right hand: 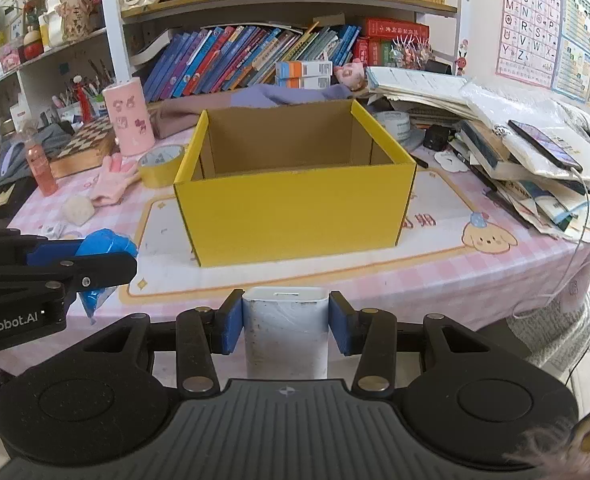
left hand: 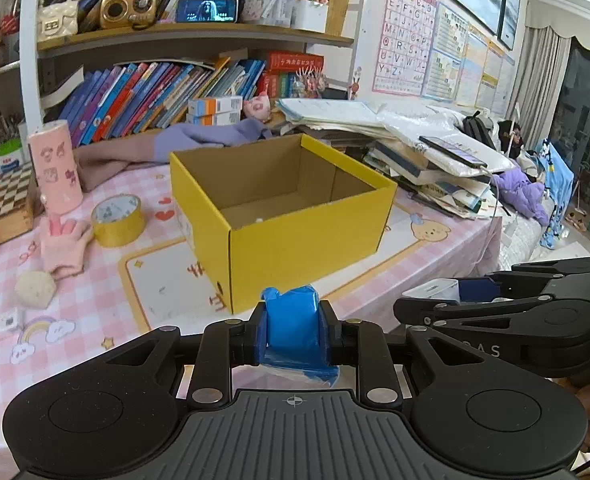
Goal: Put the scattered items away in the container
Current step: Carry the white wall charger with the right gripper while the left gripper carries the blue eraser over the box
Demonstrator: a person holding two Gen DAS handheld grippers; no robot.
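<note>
Two black hand-held grippers sit nearest, side by side at the near edge of a pink checked tablecloth (right hand: 435, 280). In its own wrist view the left gripper (left hand: 293, 326) has its blue-padded jaws pressed together on a crumpled blue plastic packet (left hand: 291, 320), whose loose end spills out just below the pads; seen from the right wrist view that packet (right hand: 105, 246) hangs at the far left of the frame. The right gripper (right hand: 285, 322) is clamped on a white rectangular plastic charger block (right hand: 285, 326) with a slot in its end face, one blue pad flat against each side. Beyond both, in the middle of the table, stands an open yellow cardboard box (right hand: 295, 208) with a plain brown inside, resting on a white mat with an orange border (right hand: 167, 236). To the box's left lie a pale rounded lump (right hand: 78, 209), a pink knitted glove (right hand: 113, 180) and a roll of yellow tape (right hand: 161, 164), the roll just beside the box wall. Farther left stands a pink cylindrical container with cartoon stickers (right hand: 130, 120), beside a wooden chessboard (right hand: 85, 146). At the far right a heap of books and papers (right hand: 507, 152) carries a dark phone (right hand: 543, 144), and shelves of upright books (right hand: 255, 52) line the back.
</note>
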